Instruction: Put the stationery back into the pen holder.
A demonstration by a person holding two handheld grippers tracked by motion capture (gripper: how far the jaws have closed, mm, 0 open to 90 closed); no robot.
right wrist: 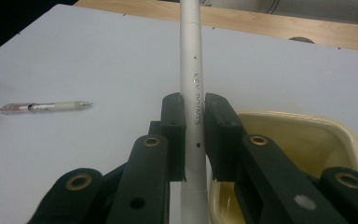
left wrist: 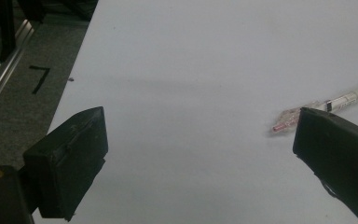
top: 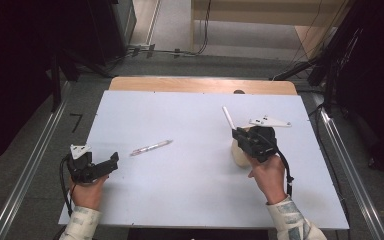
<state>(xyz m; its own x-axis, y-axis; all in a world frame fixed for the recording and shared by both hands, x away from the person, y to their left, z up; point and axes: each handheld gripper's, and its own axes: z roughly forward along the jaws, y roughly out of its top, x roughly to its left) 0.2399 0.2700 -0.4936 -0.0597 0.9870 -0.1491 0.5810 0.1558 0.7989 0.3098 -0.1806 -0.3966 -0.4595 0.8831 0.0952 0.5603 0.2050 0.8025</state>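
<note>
Right claw (right wrist: pixel 194 135) clamps white pen (right wrist: pixel 191 70) above cream cup (right wrist: pixel 307 135).

Around the clear-barrelled pen with red tip (top: pixel 151 147), the white tabletop (top: pixel 190 185) was left bare on every side. Passage to its right was blocked by the cream plastic cup (top: pixel 238 155), well apart.
</note>
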